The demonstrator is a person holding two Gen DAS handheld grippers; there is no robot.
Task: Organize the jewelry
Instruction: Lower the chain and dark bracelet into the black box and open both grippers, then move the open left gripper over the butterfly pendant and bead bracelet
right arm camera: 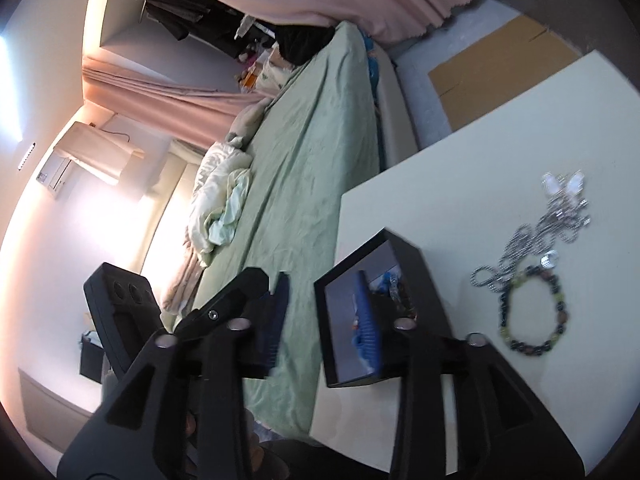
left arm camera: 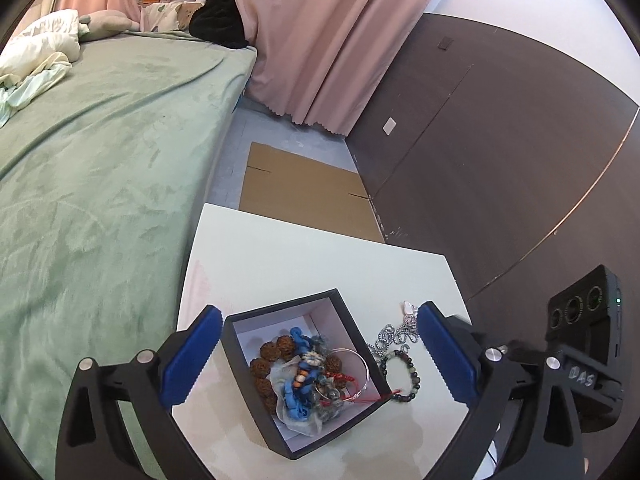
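Box (left arm camera: 304, 380) holds jewelry; left hand-held gripper (left arm camera: 320, 364) wide open.

The only writing that can be made out is a short handwritten mark in pale strokes on the black plastic body of the other hand-held gripper unit (left arm camera: 582, 380), seen at the right edge of the left wrist view, just below its block of three round lenses. It looks like "DAS", though the first character is unclear. The small pale rectangular tags on the dark brown wall panels (left arm camera: 500, 152) carry nothing that can be read. The right wrist view shows no legible text.
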